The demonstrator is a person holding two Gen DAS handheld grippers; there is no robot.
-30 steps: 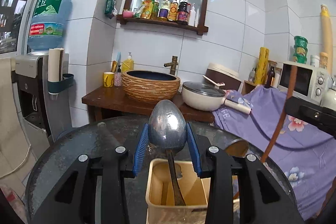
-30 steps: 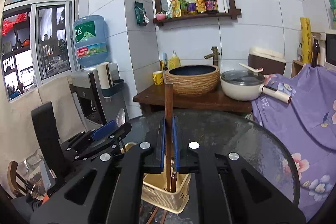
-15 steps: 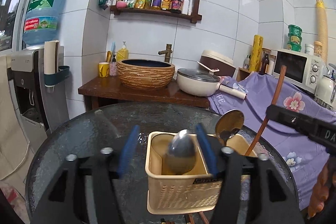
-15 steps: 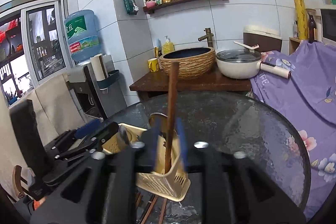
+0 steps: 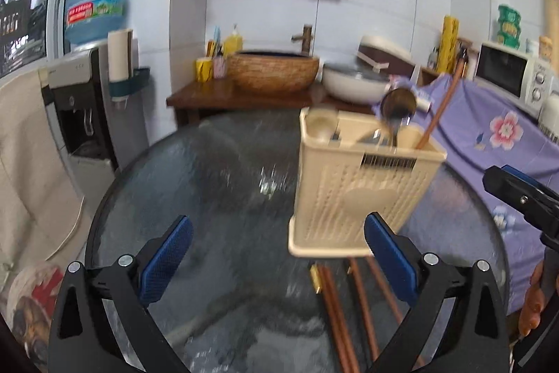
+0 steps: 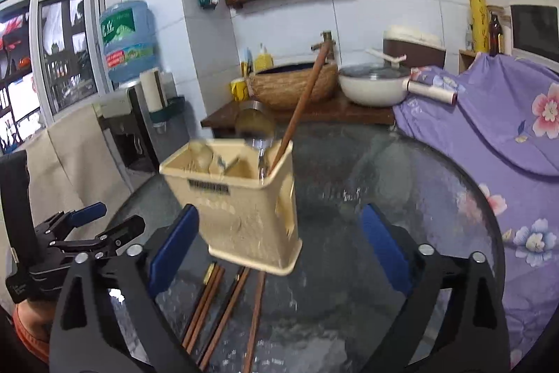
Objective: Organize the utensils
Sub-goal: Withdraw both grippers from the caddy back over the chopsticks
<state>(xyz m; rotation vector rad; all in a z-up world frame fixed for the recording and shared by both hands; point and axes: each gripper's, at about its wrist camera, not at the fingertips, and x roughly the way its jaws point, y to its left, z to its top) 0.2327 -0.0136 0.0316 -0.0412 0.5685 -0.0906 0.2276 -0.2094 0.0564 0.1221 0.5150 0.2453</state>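
1. The left tool [image 5: 277, 254] has its blue pads spread wide and opening, with nothing between them but bare worktop [image 5: 216, 184]; the right tool [image 6: 279, 247] is likewise wide apart and opening, gripping nothing, though the caddy's lower corner shows in its gap.
2. Just past both tools, loose brown chopsticks [image 6: 223, 306] lie flat on the dark glass worktop, their far ends reaching under the caddy's near edge.
3. The beige perforated caddy [image 5: 353, 194] stands upright on the worktop, right of centre in the left view.
4. In the caddy, a metal ladle [image 5: 398, 103] stands bowl-up near its right side, and a single brown chopstick [image 5: 440, 110] leans out of the right compartment, tip pointing up and right.
5. A metal spoon [image 5: 323, 124] sits low in the left compartment; motion blur hides its details.
6. At the right edge of the left view the right tool shows, with part of a hand [image 5: 532, 299] below it.
7. Beyond the worktop, a wooden counter [image 6: 314, 110] carries a woven basin [image 6: 297, 83] and a lidded white pan [image 6: 374, 86].
8. A purple floral cloth [image 6: 489, 114] drapes on the right.
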